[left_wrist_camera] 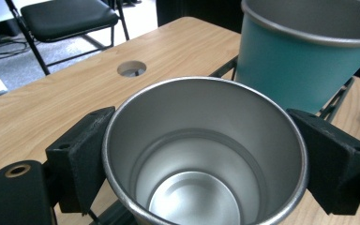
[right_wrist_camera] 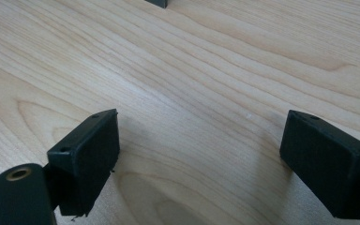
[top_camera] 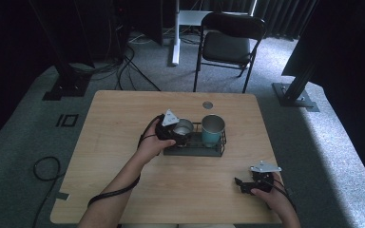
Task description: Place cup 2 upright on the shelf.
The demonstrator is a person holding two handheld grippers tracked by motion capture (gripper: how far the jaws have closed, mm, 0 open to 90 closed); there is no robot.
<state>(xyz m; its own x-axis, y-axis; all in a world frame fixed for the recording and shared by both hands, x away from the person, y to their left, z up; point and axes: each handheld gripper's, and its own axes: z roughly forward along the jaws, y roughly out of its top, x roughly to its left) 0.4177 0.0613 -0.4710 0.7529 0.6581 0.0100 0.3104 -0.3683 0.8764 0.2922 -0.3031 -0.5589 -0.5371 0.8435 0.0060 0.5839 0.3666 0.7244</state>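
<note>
From the high view, the left gripper (top_camera: 171, 129) sits at the silver cup (top_camera: 184, 127), which stands upright in the left end of the black wire rack (top_camera: 217, 151) with the teal cup (top_camera: 213, 129) just beside it at 3 o'clock, while the right gripper (top_camera: 253, 183) rests well apart toward 5 o'clock. In the left gripper view, the jaws flank the silver cup's (left_wrist_camera: 201, 154) rim at 9 and 3 o'clock, apparently clasping it, its axis vertical. In the right gripper view, the jaws stand wide over bare table (right_wrist_camera: 206, 70), holding nothing.
</note>
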